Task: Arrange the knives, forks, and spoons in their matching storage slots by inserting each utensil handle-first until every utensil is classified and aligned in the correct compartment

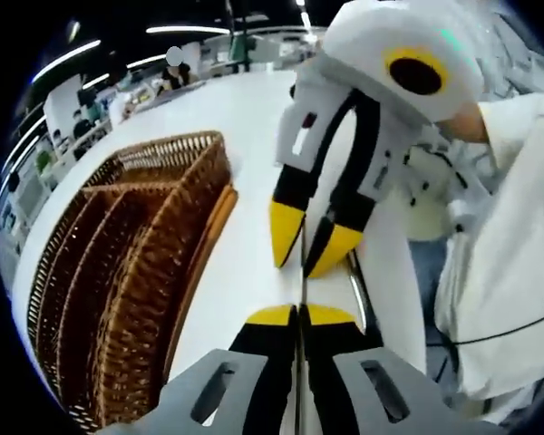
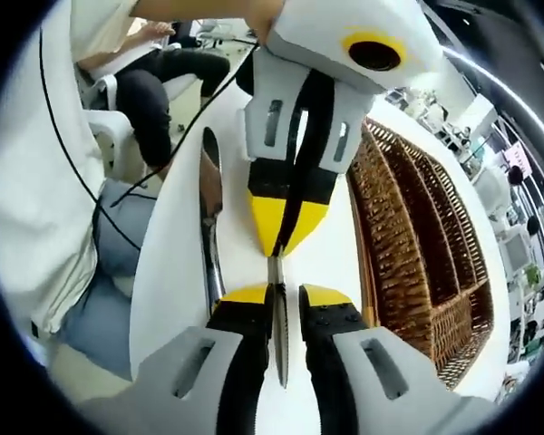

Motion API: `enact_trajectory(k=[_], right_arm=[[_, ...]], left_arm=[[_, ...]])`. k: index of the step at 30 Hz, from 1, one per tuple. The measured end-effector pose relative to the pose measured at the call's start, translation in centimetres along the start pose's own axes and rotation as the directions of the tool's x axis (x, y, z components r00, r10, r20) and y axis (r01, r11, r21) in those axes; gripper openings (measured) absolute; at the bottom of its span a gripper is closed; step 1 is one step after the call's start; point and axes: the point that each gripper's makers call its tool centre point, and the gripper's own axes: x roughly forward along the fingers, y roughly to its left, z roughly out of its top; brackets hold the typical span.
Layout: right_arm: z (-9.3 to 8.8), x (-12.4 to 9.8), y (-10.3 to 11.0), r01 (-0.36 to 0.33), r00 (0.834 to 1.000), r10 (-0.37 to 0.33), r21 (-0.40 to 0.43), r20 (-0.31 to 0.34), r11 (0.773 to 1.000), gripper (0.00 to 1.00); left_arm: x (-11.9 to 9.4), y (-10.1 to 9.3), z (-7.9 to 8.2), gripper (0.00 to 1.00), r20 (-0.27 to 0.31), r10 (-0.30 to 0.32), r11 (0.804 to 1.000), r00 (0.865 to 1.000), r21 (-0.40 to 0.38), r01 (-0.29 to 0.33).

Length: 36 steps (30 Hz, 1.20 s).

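since a knife [image 2: 279,340] is thin and flat, i pinch it edge-up at both ends: my left gripper [image 1: 299,315] shut on one end, my right gripper [image 2: 281,294] probably on the serrated blade, so it can swing toward the basket [image 1: 136,272] beside it; another utensil [image 2: 210,217] waits on the table [image 1: 245,118].
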Motion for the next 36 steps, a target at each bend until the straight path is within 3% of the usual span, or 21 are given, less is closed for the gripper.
enact_trajectory(k=[3,6,9,15,16,18,20,25,30,36], right_arm=[[-0.3,0.0,0.0,-0.04,0.999,0.039,0.058,0.019,0.997,0.11],[-0.4,0.0,0.9,-0.116,0.993,0.111,0.163,0.038,0.98,0.07],[-0.3,-0.2,0.7,-0.134,0.991,0.127,0.159,0.05,0.978,0.05],[-0.4,-0.2,1.0,-0.16,0.986,0.147,0.23,0.074,0.96,0.04],[-0.4,-0.2,1.0,-0.164,0.986,0.15,0.234,0.077,0.958,0.04],[-0.6,-0.2,0.8,-0.176,0.983,0.158,0.258,0.089,0.95,0.04],[-0.5,-0.1,0.8,-0.183,0.982,0.163,0.251,0.098,0.95,0.04],[-0.6,-0.1,0.7,-0.18,0.982,0.16,0.255,0.098,0.95,0.04],[-0.6,-0.1,0.5,-0.177,0.982,0.159,0.206,0.104,0.962,0.02],[-0.6,0.0,0.5,-0.199,0.975,0.169,0.23,0.143,0.953,0.02]], left_arm=[[0.0,0.2,0.1,0.02,0.003,0.004,1.0,1.0,0.007,-0.004],[-0.1,0.4,0.0,0.02,-0.001,0.01,1.0,1.0,0.007,-0.01],[-0.4,0.6,-0.2,0.03,0.003,0.013,1.0,1.0,-0.01,-0.013],[-0.4,0.5,-0.3,0.03,0.0,0.018,1.0,1.0,-0.018,-0.018],[-1.4,0.4,-1.4,0.03,-0.004,0.015,1.0,1.0,-0.022,-0.016],[-1.9,1.2,-1.8,0.03,-0.004,0.022,0.999,1.0,-0.026,-0.022],[-2.0,0.5,-2.1,0.03,0.004,0.025,0.999,1.0,-0.037,-0.025],[-2.0,0.5,-2.1,0.03,0.016,0.03,0.999,0.999,-0.036,-0.029],[-2.1,0.8,-2.2,0.04,0.02,0.044,0.998,0.999,-0.033,-0.044],[-2.8,1.1,-3.0,0.04,0.01,0.056,0.997,0.998,-0.053,-0.055]])
